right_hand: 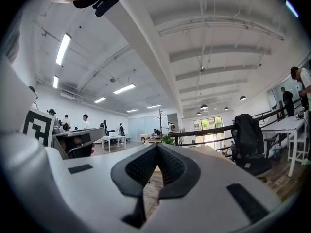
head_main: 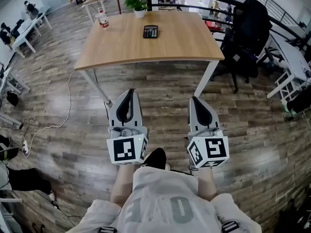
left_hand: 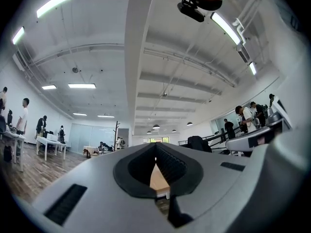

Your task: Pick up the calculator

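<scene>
Presently, progress: not begun; nothing lifted.
Calculator (head_main: pixel 150 31): flat on the far middle of the table (head_main: pixel 184 45), well apart from both grippers.
Left gripper (head_main: pixel 130 92): jaws together, empty.
Right gripper (head_main: pixel 195 101): jaws together, empty.
Remaining: approach, open, grasp, lift.

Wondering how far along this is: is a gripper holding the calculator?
No, the calculator lies flat on the table, with nothing touching it.

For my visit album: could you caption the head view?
Shut and empty, left claw and right claw face a table with calculator, bottle and plant.
</scene>
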A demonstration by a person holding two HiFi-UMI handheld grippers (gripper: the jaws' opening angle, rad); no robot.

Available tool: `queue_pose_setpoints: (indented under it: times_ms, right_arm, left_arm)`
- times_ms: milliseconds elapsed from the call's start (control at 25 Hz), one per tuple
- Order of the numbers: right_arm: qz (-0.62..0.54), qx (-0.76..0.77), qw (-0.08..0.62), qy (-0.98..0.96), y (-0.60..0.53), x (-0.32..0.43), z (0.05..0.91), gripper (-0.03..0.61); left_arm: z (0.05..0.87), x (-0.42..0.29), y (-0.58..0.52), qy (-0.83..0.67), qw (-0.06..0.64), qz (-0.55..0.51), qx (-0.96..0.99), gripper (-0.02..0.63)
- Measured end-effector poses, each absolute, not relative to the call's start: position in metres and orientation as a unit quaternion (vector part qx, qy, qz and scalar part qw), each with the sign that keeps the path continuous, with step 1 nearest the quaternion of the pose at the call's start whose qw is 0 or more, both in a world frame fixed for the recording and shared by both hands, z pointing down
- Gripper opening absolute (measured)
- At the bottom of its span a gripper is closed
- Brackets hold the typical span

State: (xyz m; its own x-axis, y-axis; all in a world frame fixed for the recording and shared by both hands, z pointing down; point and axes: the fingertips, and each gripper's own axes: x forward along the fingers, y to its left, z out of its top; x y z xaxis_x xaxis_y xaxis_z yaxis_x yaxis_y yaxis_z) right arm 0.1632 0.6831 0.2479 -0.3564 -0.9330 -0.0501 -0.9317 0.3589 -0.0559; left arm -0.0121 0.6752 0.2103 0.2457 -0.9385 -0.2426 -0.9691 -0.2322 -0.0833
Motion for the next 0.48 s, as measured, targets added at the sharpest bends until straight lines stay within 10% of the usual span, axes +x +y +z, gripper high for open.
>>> queue_pose_setpoints:
  times_ms: [480]
  right_arm:
    - [-0.015, -0.557, 0.007, 0.830, 0.611, 0.160, 0.294, 0.018]
  left_arm:
    - [0.253, -0.030, 0.601, 0.631, 0.095, 0.078, -0.766, 0.009]
